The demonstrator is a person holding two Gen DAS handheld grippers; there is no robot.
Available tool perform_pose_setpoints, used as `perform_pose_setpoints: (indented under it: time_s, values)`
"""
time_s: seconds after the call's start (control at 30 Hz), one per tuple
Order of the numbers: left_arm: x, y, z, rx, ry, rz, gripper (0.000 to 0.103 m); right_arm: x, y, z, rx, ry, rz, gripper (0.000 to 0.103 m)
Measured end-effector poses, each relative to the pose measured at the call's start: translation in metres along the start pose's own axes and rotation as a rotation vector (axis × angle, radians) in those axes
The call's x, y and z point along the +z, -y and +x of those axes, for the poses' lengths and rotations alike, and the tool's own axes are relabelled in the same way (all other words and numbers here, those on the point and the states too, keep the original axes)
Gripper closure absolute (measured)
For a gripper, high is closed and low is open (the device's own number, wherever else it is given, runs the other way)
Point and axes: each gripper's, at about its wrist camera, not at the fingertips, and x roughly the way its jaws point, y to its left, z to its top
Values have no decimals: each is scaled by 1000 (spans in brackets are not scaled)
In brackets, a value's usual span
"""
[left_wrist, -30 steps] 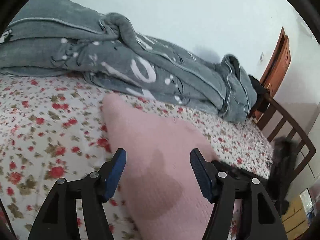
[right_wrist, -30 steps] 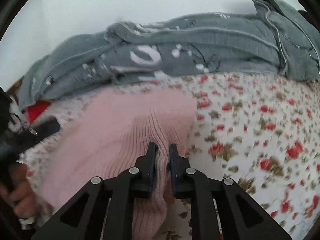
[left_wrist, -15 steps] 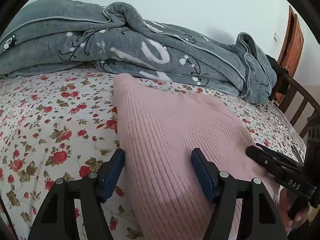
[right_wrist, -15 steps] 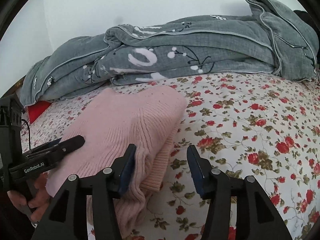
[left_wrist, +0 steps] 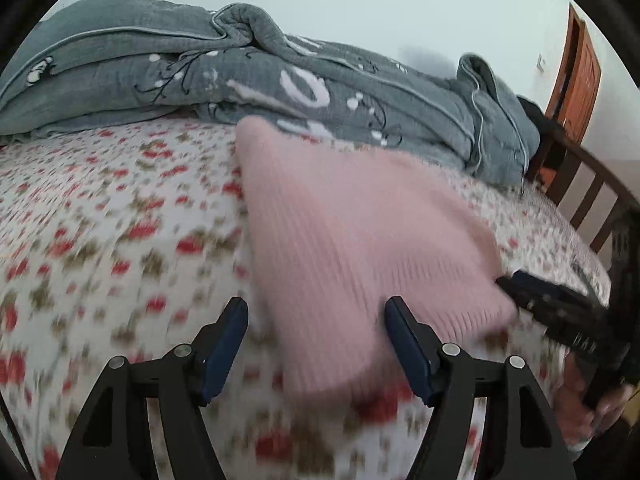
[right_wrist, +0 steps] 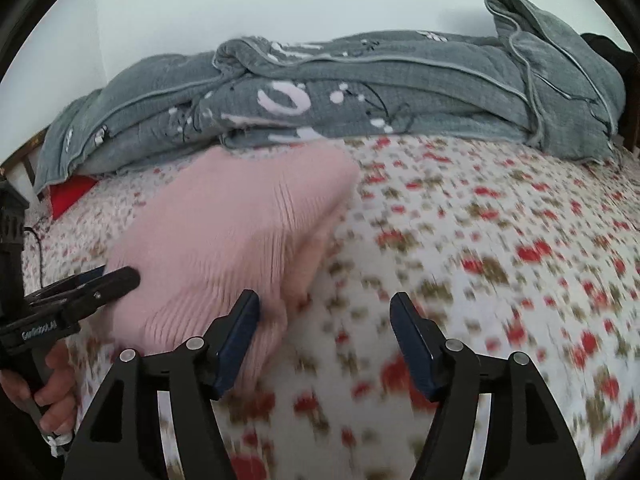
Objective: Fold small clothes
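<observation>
I just let go: right gripper (right_wrist: 324, 338) jaws opening, empty; left gripper (left_wrist: 316, 344) opening over sweater (left_wrist: 360, 248); fold probably done, blurry.

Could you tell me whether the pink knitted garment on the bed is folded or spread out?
Folded: the pink knitted garment lies as a compact block on the floral sheet, with stacked layers showing along its near edge.

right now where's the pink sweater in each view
Left wrist: pink sweater fills the centre, its near end between the jaws.
Right wrist: left of centre, just beyond the left-side jaw.
Shared landmark: the grey quilt bunched behind it.
</observation>
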Motion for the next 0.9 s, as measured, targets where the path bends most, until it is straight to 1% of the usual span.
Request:
perform_pose_setpoints:
  time_s: [0.07,0.1,0.17,0.23,0.37,0.47,0.57,0.63,0.67,0.7,0.73,0.83,0.9]
  values:
    - [-10,-7,-13,-14,3,-35,33,-7,4,-10,1,-11,13,36]
    - [-14,-12,-19,-23,-16,-73,33,-10,8,-17,-21,-19,26,36]
    - [-19,-17,-31,-10,-37,-104,35,-13,12,-29,-38,-43,37,36]
    - [-22,-12,-48,27,-50,-87,35,-17,14,-50,-37,-41,52,36]
    - [-14,4,-92,64,-18,-80,35,-15,7,-98,-71,6,58,36]
    - [-5,19,-118,92,-8,-76,34,-10,-3,-130,-80,8,51,35]
    - [1,37,-143,138,2,-75,31,-5,-15,-157,-85,21,40,35]
    - [6,51,-157,176,3,-51,27,-4,-21,-173,-108,39,39,20]
    - [6,56,-164,196,8,-45,27,-3,-24,-178,-109,47,37,6]
    - [8,62,-172,216,14,-37,24,-3,-27,-185,-102,61,29,2]
    - [9,65,-177,223,15,-33,23,-2,-29,-189,-105,67,22,2]
    - [11,74,-190,211,15,-26,23,-2,-37,-200,-130,57,-7,0]
    - [12,80,-198,222,22,-17,23,-3,-37,-206,-113,48,10,0]
